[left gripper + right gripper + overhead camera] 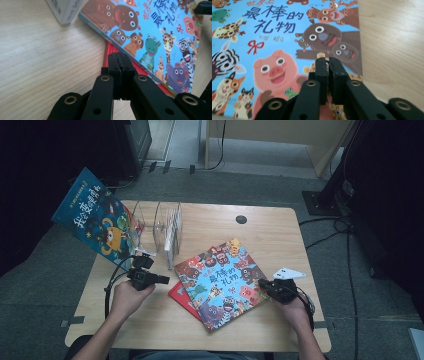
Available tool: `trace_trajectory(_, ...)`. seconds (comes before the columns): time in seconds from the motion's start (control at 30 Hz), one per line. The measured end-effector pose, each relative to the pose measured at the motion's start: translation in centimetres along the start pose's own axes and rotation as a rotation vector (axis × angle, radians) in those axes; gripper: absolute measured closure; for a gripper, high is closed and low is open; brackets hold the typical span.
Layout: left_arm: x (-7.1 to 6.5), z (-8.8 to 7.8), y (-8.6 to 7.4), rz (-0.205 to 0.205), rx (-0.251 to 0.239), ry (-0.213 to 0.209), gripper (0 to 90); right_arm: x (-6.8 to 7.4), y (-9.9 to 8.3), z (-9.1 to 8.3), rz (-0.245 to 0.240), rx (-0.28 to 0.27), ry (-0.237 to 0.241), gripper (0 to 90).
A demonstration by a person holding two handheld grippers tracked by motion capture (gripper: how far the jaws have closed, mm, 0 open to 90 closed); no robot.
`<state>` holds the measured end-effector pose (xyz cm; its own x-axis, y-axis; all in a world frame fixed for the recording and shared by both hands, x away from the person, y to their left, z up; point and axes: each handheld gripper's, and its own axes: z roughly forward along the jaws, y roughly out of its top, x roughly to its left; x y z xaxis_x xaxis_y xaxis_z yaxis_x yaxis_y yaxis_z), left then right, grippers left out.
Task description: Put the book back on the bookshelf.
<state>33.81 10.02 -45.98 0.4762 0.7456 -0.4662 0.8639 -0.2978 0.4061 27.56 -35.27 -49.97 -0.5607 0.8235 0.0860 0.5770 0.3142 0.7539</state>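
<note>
Wooden table (280,232), clear rack (167,227) behind animal book (225,280), both grippers (121,61) (328,62) closed, empty.

On the blue animal-cover book (274,37) under my right gripper I read the dark blue title 最棒的礼物, with a smaller line above it, 世界上, cut by the frame's top edge. The upright dark blue book (95,217) at the table's far left carries large white characters that I cannot make out.
</note>
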Motion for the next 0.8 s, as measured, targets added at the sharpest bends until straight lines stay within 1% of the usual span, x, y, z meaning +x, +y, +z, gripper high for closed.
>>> trace_trajectory(0.03,0.0,0.4,0.0,0.004,0.011,-0.001,90.0,0.0,-0.2,-0.2,0.006,0.001,0.0,90.0)
trace_trajectory(0.1,-0.1,1.1,-0.2,0.019,0.016,0.014,90.0,-0.1,-0.4,-0.5,0.015,0.004,0.001,90.0)
trace_trajectory(0.13,-0.1,1.3,-0.2,0.023,0.024,0.021,90.0,-0.1,-0.5,-0.7,0.021,0.007,-0.003,90.0)
trace_trajectory(0.17,-0.1,1.5,-0.3,0.026,0.022,0.024,90.0,-0.1,-0.6,-0.8,0.023,0.008,-0.004,90.0)
trace_trajectory(0.27,0.2,1.8,-0.2,0.016,0.016,0.009,90.0,-0.1,-0.9,-1.2,0.021,0.017,-0.016,90.0)
trace_trajectory(0.33,0.3,2.1,-0.2,0.016,0.021,-0.004,90.0,0.0,-1.1,-1.5,0.024,0.014,-0.019,90.0)
trace_trajectory(0.5,0.0,2.9,-0.4,0.025,0.041,-0.008,90.0,0.0,-1.9,-2.3,0.03,0.014,-0.026,90.0)
trace_trajectory(0.6,-0.2,3.3,-0.6,0.041,0.054,-0.005,90.0,0.0,-2.3,-2.9,0.042,0.016,-0.024,90.0)
trace_trajectory(0.63,-0.3,3.4,-0.6,0.046,0.05,-0.008,90.0,0.0,-2.5,-3.1,0.044,0.019,-0.025,90.0)
trace_trajectory(0.67,-0.5,3.5,-0.6,0.055,0.049,-0.024,90.0,-0.1,-2.5,-3.2,0.045,0.02,-0.023,90.0)
trace_trajectory(0.73,-0.9,3.8,-0.7,0.061,0.053,-0.037,90.0,-0.1,-2.8,-3.4,0.052,0.023,-0.019,90.0)
trace_trajectory(0.77,-1.1,3.9,-0.8,0.073,0.062,-0.036,90.0,-0.2,-2.8,-3.5,0.054,0.022,-0.017,90.0)
trace_trajectory(0.8,-1.3,3.9,-0.8,0.09,0.057,-0.015,90.0,-0.2,-2.8,-3.5,0.056,0.022,-0.017,90.0)
